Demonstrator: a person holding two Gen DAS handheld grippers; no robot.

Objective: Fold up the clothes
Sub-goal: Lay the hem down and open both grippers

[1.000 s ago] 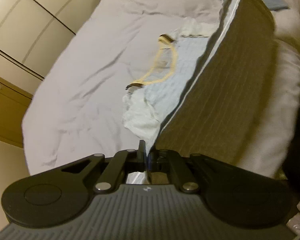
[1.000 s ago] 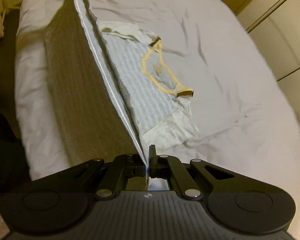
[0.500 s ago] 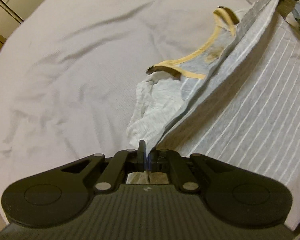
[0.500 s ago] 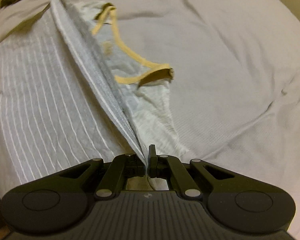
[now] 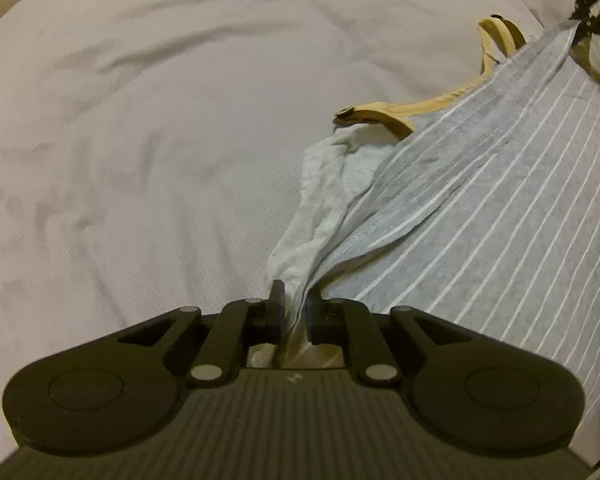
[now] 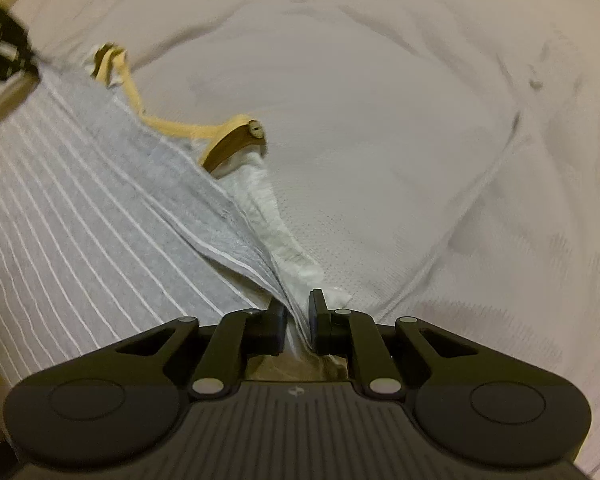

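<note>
**Striped garment laid down on the bed, fabric between parted fingers**

A bed covered by a pale, wrinkled sheet filled most of both views, and a strip of cupboard front was seen at the top-left corner of the left wrist view. A grey garment with thin white stripes was spread flat on the sheet, folded over on itself so that its yellow-trimmed neckline and a lighter inner layer were exposed along the fold edge. A small button was seen at the end of the yellow trim.

The left gripper was held low over the sheet at one end of the fold edge, its fingers parted slightly, with the fabric edge running loosely between them. The right gripper was held at the opposite end of the same edge, likewise a little apart, with cloth lying in the gap. Whether the cloth was pressed by either pair could not be told. Each gripper was glimpsed as a dark shape at the far end of the garment in the other's view.
</note>
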